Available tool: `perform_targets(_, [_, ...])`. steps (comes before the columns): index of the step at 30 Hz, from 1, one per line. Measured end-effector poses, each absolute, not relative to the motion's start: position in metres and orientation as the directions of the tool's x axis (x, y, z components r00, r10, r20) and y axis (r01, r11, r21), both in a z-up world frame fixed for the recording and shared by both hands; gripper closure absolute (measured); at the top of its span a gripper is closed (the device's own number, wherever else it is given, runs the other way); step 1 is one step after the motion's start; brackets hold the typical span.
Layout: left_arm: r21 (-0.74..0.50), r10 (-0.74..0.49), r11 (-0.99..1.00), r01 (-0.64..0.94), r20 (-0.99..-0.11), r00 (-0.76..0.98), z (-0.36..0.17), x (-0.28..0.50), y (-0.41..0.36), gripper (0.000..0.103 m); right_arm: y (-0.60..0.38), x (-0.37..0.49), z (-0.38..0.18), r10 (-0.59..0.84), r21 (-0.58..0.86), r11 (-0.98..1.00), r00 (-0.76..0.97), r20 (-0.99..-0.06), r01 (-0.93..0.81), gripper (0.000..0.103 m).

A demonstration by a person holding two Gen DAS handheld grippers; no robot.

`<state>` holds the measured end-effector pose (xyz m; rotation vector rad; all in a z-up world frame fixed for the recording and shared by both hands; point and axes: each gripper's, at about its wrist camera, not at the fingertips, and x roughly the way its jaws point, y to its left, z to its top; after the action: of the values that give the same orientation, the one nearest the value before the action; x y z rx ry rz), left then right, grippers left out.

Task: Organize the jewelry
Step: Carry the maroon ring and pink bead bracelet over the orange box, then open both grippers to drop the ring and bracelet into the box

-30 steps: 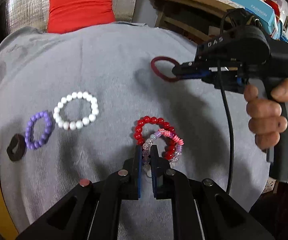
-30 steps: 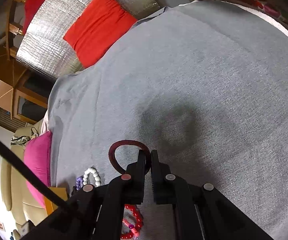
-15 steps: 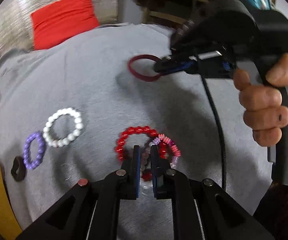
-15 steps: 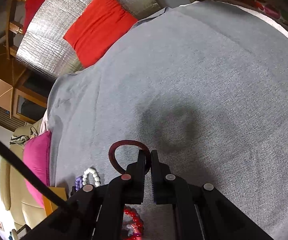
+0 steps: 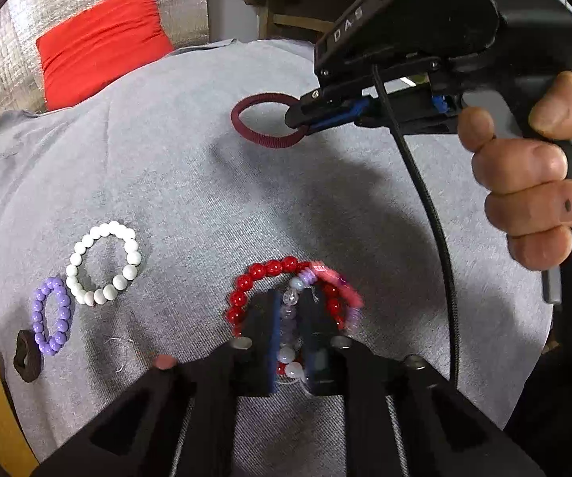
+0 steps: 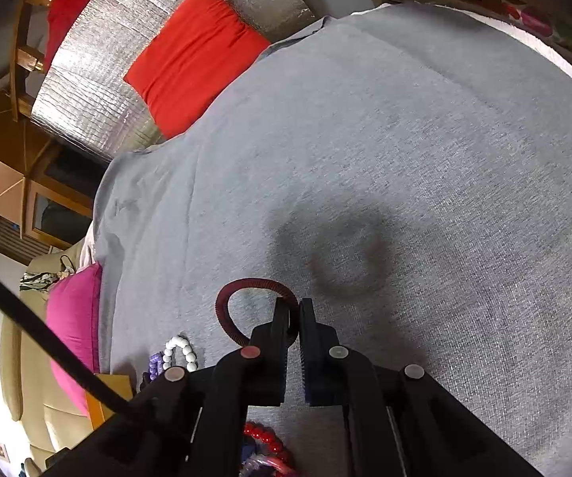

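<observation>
**Two grippers pinch jewelry over a grey cloth**

The right gripper (image 6: 293, 310) pinches one maroon hair tie (image 6: 242, 292), its loop hanging toward ten o'clock. The left gripper (image 5: 290, 314) clamps a clear-bead bracelet (image 5: 289, 320) from a tangle with a red bead bracelet (image 5: 254, 278) and pink one (image 5: 335, 280). Since a second ago, that cluster has moved closer. At nine o'clock lie one white bracelet (image 5: 103, 264), one purple bracelet (image 5: 51, 320) and one dark ring (image 5: 27, 357).

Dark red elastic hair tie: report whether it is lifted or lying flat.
Lifted: the dark red elastic hair tie hangs from the right gripper's shut jaws, shadow below.
</observation>
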<state>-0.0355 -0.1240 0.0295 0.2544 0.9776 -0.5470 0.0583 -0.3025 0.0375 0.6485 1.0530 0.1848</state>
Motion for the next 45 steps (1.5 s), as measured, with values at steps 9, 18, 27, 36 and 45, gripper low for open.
perform_targets(9, [-0.164,-0.407,0.884,0.437,-0.731,0.548,0.085,-0.064,-0.075,0.096,-0.288,0.055,0.052,0.476,0.601,0.795,0.534,-0.699,0.079,0.097])
perform_targets(18, [-0.221,-0.307,0.952,0.213,-0.646,0.699,0.148,-0.136,0.018,0.096,-0.2,0.034,0.086,0.606,0.61,0.766,0.541,-0.583,-0.202,0.097])
perform_targets(27, [-0.166,-0.031,0.981,-0.104,-0.656,0.754,0.167,-0.188,0.144,0.096,-0.067,-0.018,0.104,0.725,0.542,0.688,0.467,-0.506,-0.481,0.097])
perform_targets(36, [0.01,0.216,0.947,-0.321,-0.762,0.611,0.116,-0.183,0.195,0.096,0.013,-0.056,0.086,0.747,0.469,0.651,0.392,-0.538,-0.597,0.097])
perform_targets(45, [-0.018,0.231,0.899,-0.438,-0.83,0.507,0.074,-0.183,0.231,0.096,0.069,-0.069,0.077,0.756,0.42,0.6,0.31,-0.577,-0.681,0.097])
